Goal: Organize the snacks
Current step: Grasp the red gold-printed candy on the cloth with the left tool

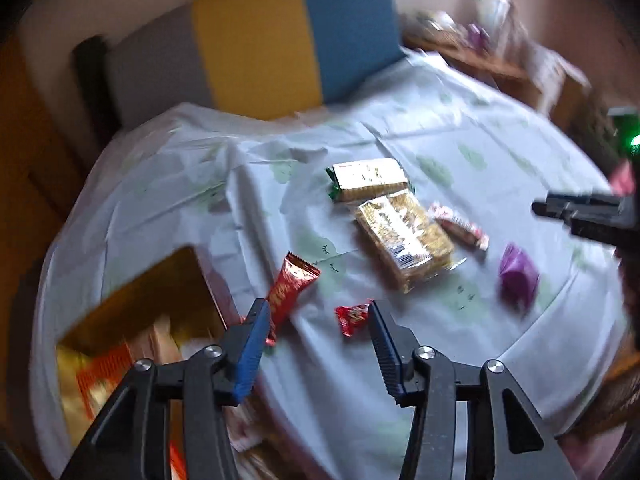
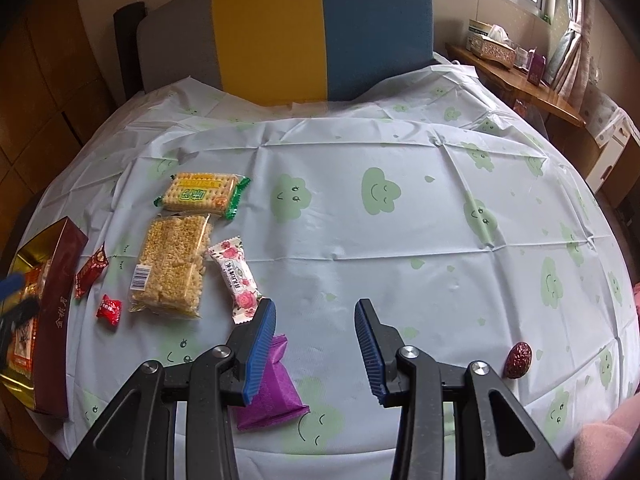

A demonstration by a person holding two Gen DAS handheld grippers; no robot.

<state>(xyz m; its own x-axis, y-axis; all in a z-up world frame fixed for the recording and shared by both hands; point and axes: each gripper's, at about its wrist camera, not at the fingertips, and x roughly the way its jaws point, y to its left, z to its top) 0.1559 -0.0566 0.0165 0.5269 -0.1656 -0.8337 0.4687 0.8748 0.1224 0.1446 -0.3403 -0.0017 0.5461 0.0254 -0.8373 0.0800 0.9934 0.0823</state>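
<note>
On the tablecloth, loose snacks await boxing; both the left gripper and right gripper are held wide open, empty; the small red candy is judged next, needing descent and closure.

On the tablecloth, the biscuit pack is lying behind the rice-crisp bar; the box is sitting at the left edge (snacks inside), the date lying well apart, right.

Motion blur smears the whole left wrist view. The gold box is cut off at the left edge, and the purple packet lies partly hidden behind a finger.
</note>
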